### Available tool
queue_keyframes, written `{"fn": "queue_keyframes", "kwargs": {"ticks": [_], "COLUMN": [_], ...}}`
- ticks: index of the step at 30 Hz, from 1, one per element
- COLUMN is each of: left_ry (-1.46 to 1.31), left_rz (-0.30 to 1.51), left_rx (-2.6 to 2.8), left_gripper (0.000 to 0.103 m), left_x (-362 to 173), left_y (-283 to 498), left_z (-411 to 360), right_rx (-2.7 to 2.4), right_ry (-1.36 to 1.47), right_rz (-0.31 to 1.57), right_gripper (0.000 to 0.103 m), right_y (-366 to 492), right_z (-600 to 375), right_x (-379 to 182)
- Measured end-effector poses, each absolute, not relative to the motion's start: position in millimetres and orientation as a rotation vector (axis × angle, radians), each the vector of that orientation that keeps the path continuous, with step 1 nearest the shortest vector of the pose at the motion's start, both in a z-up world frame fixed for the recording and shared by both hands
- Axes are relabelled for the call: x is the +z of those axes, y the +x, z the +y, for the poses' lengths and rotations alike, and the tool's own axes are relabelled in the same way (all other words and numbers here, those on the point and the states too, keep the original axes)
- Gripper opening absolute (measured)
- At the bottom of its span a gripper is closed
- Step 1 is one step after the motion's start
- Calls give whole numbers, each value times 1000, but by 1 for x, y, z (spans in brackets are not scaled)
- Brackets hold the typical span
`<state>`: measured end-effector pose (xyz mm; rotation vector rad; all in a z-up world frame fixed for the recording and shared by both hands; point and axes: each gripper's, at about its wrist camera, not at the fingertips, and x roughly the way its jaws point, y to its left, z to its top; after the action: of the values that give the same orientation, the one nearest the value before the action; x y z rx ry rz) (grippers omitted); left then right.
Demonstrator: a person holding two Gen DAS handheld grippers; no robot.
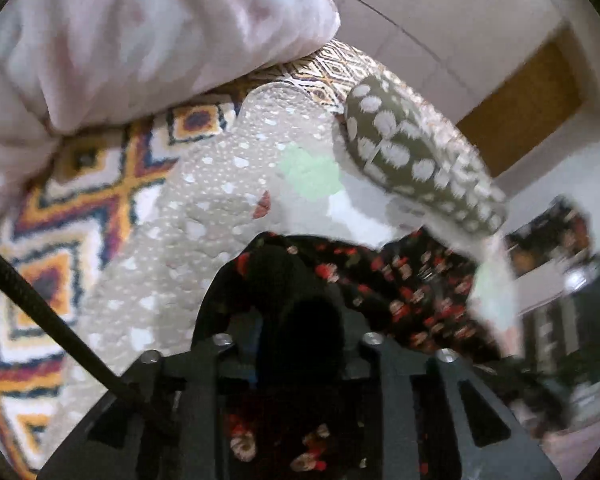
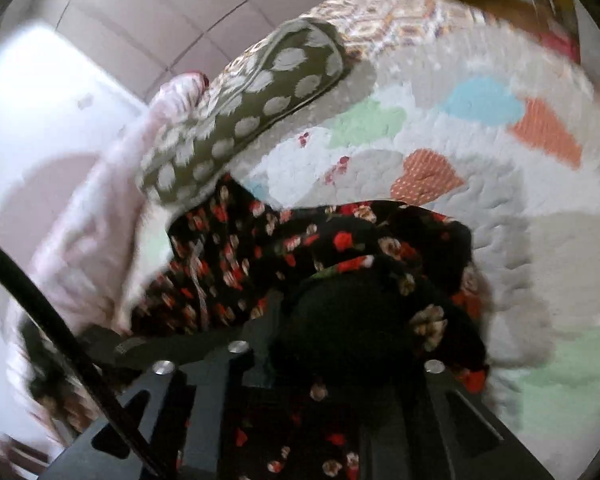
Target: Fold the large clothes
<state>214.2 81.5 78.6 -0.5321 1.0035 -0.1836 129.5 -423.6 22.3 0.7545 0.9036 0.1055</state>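
A black garment with red and cream flowers (image 1: pixel 412 284) is bunched over my left gripper (image 1: pixel 296 280), which is shut on its cloth; the fingertips are buried in the fabric. The same floral garment (image 2: pixel 260 248) drapes over my right gripper (image 2: pixel 352 300), also shut on it, fingertips hidden. The cloth stretches between the two grippers above a quilted white bedspread with pastel patches (image 2: pixel 480 184).
An olive pillow with white spots (image 1: pixel 412 152) lies on the bed, also in the right wrist view (image 2: pixel 244 120). A pale pink blanket (image 1: pixel 148 36) is heaped at the left. A patterned orange and navy cover (image 1: pixel 72 200) lies under the quilt (image 1: pixel 204 216). Dark furniture (image 1: pixel 568 308) stands beyond.
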Motion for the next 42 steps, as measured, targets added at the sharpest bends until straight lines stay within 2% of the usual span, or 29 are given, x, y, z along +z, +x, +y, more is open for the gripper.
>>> {"fn": "queue_keyframes", "kwargs": {"ticks": [4, 8, 16, 23, 28, 29, 30, 31, 35, 40, 42], "left_ry": [-700, -737, -458, -271, -127, -90, -36, -12, 37, 39, 22], "left_rz": [934, 914, 952, 988, 997, 996, 984, 973, 908, 865, 854], "left_rx": [-157, -107, -69, -127, -102, -81, -51, -37, 7, 20, 26], "left_gripper": [56, 58, 60, 61, 64, 64, 65, 66, 73, 87, 92], "left_x": [80, 86, 103, 97, 67, 61, 54, 50, 42, 32, 27], "left_y": [217, 218, 183, 126, 86, 82, 79, 78, 68, 66, 68], "left_z": [113, 132, 111, 62, 24, 18, 11, 7, 2, 10, 14], "right_rx": [131, 93, 14, 145, 269, 287, 301, 309, 259, 131, 91], "right_ry": [1006, 1046, 801, 512, 345, 293, 260, 243, 189, 153, 127], "right_rz": [798, 740, 775, 859, 935, 969, 995, 1023, 1126, 1148, 1129], "right_gripper": [47, 54, 56, 56, 55, 46, 27, 20, 17, 3, 1], "right_y": [136, 140, 133, 102, 101, 106, 112, 118, 154, 199, 208], "right_z": [-455, -467, -453, -364, -289, -269, -255, -244, -215, -207, -203], "right_x": [10, 19, 63, 82, 72, 64, 57, 49, 11, -6, -5]}}
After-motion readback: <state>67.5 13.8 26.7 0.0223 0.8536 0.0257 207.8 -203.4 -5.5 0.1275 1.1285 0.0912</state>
